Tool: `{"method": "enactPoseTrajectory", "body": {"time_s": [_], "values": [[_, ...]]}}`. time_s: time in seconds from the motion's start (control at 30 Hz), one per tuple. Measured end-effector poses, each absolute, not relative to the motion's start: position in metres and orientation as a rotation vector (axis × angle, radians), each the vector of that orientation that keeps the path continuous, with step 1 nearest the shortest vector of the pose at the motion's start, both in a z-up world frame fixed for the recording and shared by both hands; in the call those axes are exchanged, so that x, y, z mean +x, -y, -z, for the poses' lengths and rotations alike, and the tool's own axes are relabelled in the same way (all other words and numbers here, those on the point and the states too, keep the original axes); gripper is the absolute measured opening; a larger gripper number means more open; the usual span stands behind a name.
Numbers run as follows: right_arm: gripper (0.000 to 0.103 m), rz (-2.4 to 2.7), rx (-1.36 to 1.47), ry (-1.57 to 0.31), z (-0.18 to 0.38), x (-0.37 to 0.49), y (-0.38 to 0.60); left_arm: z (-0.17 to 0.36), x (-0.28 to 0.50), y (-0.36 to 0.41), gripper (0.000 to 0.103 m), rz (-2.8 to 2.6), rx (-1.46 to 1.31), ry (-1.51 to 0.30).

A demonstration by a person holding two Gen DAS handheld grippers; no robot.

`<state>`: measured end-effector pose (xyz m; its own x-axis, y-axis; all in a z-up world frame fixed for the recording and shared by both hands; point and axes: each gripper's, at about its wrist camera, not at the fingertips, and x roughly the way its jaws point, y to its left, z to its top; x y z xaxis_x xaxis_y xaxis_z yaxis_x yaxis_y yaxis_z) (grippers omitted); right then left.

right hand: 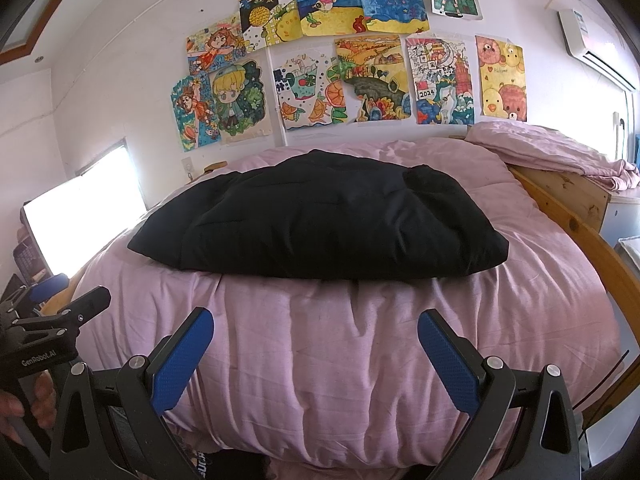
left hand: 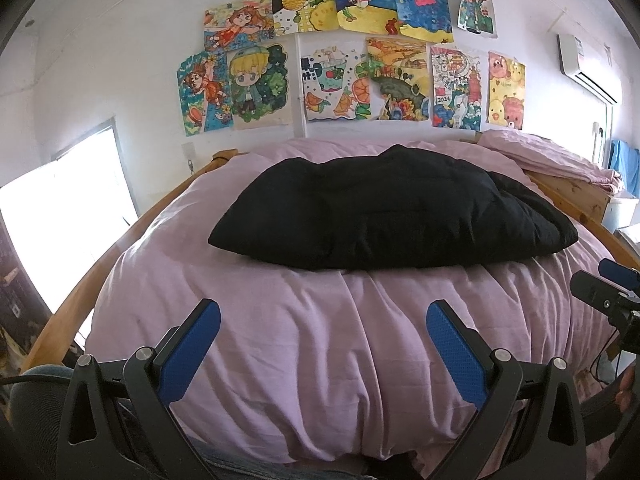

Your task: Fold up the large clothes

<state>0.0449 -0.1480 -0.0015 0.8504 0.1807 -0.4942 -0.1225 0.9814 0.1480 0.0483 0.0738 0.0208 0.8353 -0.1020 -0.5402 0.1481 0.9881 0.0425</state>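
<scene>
**Both grippers wide apart, black garment folded on the bed**

The black garment [left hand: 394, 210] lies as a thick, puffy folded bundle on the pink cover [left hand: 320, 340], toward the far half of the bed. In the left wrist view it sits at 12 o'clock from the fingers; in the right wrist view it lies at about 11 o'clock [right hand: 320, 220]. Neither gripper touches it.

The left gripper [left hand: 323, 320] has its blue pads spread wide and holds nothing, with only wrinkled pink cover between them. The right gripper [right hand: 316, 328] is spread the same way and also holds nothing. Each shows in the other's view: the right one at 3 o'clock from the left, the left one at 9 o'clock from the right, with fingers of a hand [right hand: 38, 400] around its handle.

A wooden frame [right hand: 576, 224] edges the bed at 2 o'clock, with a crumpled pink sheet [right hand: 560, 148] piled on it. Coloured drawings [left hand: 344, 52] cover the wall at 12 o'clock; a bright window [left hand: 60, 216] is at 9 o'clock.
</scene>
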Motion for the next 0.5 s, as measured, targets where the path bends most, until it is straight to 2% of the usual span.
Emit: {"method": "enactPoseTrajectory", "body": {"time_s": [0.5], "values": [[0.103, -0.158, 0.115, -0.532, 0.0019, 0.0455, 0.1456, -0.0204, 0.0486, -0.0779, 0.101, 0.138, 0.085, -0.567]]}}
